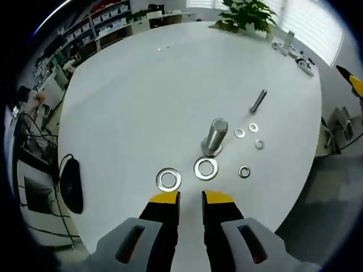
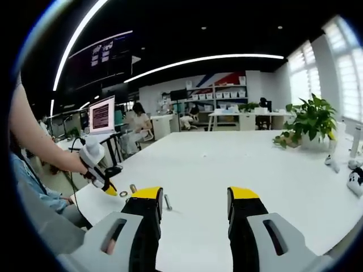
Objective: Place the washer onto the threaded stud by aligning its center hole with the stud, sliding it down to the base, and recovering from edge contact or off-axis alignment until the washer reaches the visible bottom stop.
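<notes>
- Left gripper (image 1: 191, 197): two yellow-tipped black jaws on grey moulded bodies, standing a narrow gap apart, nothing held between them. Hovers low over the near edge of the white table (image 1: 142, 102).
- Table surface: smooth, matte white, rounded outline.
- Threaded stud (image 1: 215, 136): upright bright-metal cylinder with a flat top, standing on a wider round base, just beyond the jaw tips.
- Large washer (image 1: 169, 179): flat polished steel ring with a wide centre hole, lying flat just ahead of the left jaw tip, apart from the stud.
- Second large washer (image 1: 205, 168): same flat ring shape, lying at the foot of the stud; touching the base or not, cannot tell.
- Small washers (image 1: 253, 127): a few thin rings scattered to the right of the stud, with a small nut-like ring (image 1: 244, 171) nearer the jaws.
- Bolt (image 1: 258, 101): slim metal shank lying flat beyond the small washers.
- Black computer mouse (image 1: 71, 184), glossy and rounded, by the table's left edge.
- Right gripper (image 2: 194, 195): jaws spread wide, empty, raised above the table and facing across the room.
- Potted plant (image 2: 309, 119), leafy green, at the far side of the table.
</notes>
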The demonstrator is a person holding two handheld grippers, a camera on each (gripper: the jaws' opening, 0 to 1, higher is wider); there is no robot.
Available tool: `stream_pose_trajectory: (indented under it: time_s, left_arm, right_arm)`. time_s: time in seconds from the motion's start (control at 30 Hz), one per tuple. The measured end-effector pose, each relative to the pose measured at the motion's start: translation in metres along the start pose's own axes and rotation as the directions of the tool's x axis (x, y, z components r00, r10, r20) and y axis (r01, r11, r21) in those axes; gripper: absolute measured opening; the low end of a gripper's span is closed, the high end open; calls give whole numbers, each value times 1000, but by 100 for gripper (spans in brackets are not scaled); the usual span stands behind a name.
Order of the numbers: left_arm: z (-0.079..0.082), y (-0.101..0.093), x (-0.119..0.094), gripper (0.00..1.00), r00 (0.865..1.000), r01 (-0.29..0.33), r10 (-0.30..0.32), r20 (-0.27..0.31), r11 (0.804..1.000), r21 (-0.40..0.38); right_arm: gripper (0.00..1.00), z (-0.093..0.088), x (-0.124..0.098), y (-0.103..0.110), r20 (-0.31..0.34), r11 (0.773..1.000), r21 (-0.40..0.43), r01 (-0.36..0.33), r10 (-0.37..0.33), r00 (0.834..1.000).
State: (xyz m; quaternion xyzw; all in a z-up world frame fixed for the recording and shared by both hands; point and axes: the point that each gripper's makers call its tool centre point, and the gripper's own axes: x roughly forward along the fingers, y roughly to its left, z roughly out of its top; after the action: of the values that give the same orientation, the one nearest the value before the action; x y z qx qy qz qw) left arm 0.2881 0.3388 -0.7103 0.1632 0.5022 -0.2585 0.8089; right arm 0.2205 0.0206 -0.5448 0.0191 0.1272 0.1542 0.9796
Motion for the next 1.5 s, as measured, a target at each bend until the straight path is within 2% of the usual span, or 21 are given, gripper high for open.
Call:
stream_pose_trajectory:
  time_s: [0.2, 0.33, 0.53, 0.77, 0.8, 0.93, 1.1, 1.17, 1.2, 1.3, 1.33, 1.37, 1.5]
  left_arm:
    - [-3, 9, 12, 12, 998, -4, 10, -60, 995, 99]
    - [-3, 11, 18, 10, 996, 10, 8, -94, 983, 186]
    - [1, 13, 26, 10, 995, 17, 4, -101, 979, 202]
    - [-12, 17, 32, 12, 986, 36, -2, -167, 979, 201]
    - [-9, 17, 33, 12, 988, 50, -17, -154, 975, 216]
    - [-7, 15, 34, 9, 985, 75, -46, -165, 982, 175]
    - [-8, 11, 33, 9, 973, 102, -45, -227, 963, 249]
    - [-9, 12, 35, 7, 963, 120, -38, -267, 947, 298]
    - [-9, 7, 35, 5, 955, 141, -38, -294, 931, 336]
    - [-10, 5, 34, 4, 934, 154, -6, -358, 909, 387]
    - [-9, 6, 36, 4, 924, 159, -2, -384, 912, 377]
    - [-9, 6, 37, 4, 920, 159, 1, -393, 914, 373]
    - [-9, 8, 38, 5, 912, 170, -6, -410, 916, 363]
  right_arm:
    - [48, -1, 1, 0, -7, 1000, -3, -1, 1, 1000]
    - [48, -3, 1, 0, -13, 1000, 0, 1, -1, 1000]
    - [48, -5, 1, -3, -18, 1000, 12, 8, -8, 1000]
    - [48, -5, 1, -4, -20, 1000, 11, 11, -11, 1000]
    - [48, -5, 1, -4, -21, 1000, 13, 11, -11, 1000]
    - [48, -7, 1, -5, -24, 1000, 18, 14, -13, 1000]
    - [48, -8, 2, -5, -30, 1000, 19, 12, -11, 999]
    - [48, -9, 2, -4, -33, 1000, 16, 11, -10, 999]
    - [48, -9, 2, -4, -34, 1000, 13, 11, -10, 999]
    - [48, -10, 2, -4, -38, 1000, 14, 9, -8, 999]
    - [48, -10, 2, -4, -40, 1000, 13, 8, -8, 999]
    - [48, -11, 2, -4, -41, 1000, 14, 7, -6, 999]
    - [48, -11, 3, -4, -43, 1000, 12, 5, -5, 999]
